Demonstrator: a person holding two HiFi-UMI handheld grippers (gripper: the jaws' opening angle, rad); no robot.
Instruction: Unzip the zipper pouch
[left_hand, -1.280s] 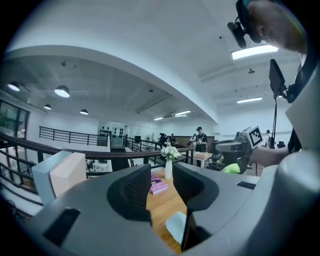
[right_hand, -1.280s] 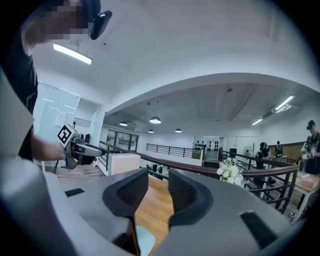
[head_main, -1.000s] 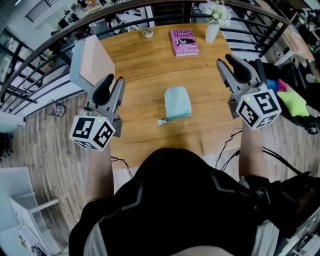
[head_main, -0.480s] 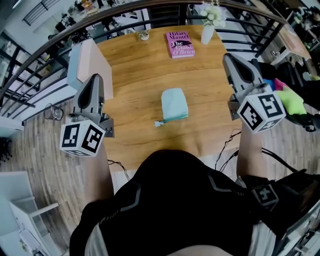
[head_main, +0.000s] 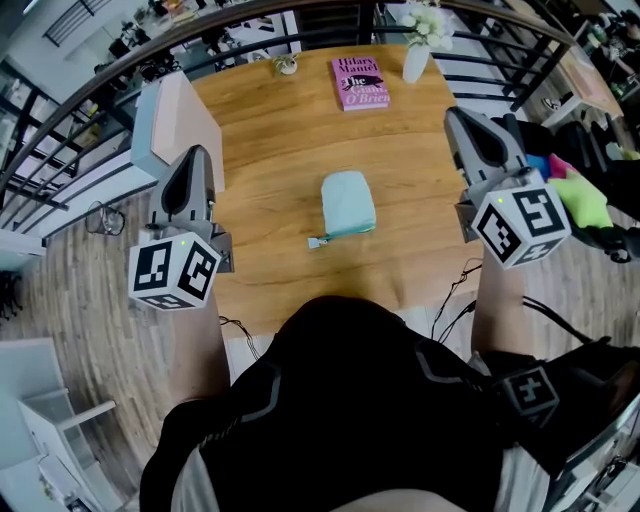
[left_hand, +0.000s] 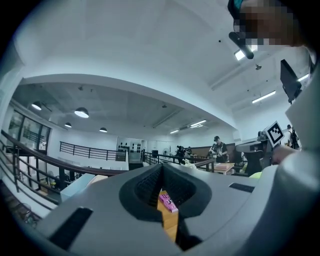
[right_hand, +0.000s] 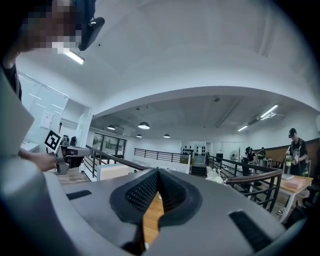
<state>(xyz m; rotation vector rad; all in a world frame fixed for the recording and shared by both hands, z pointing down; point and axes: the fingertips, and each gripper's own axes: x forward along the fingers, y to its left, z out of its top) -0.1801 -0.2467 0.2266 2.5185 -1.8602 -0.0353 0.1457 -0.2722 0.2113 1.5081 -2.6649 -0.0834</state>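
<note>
A pale mint zipper pouch (head_main: 348, 203) lies flat in the middle of the round wooden table (head_main: 290, 130), its zipper pull at the near left corner. My left gripper (head_main: 187, 172) hovers over the table's left edge, jaws shut with nothing between them. To the right of the pouch, my right gripper (head_main: 474, 135) is also shut and empty, held above the table's right edge. Both stand well apart from the pouch. In the left gripper view the closed jaws (left_hand: 161, 186) tilt upward toward the ceiling; in the right gripper view the gripper (right_hand: 158, 190) does the same.
A pink book (head_main: 361, 82) lies at the table's far side, beside a white vase with flowers (head_main: 418, 45) and a small object (head_main: 286, 67). A chair (head_main: 170, 125) stands at the left. A railing curves behind the table. Colourful items (head_main: 575, 190) sit at the right.
Both grippers' jaws have gone from open to shut. The left gripper has drifted left and slightly down; the right gripper has barely moved.
</note>
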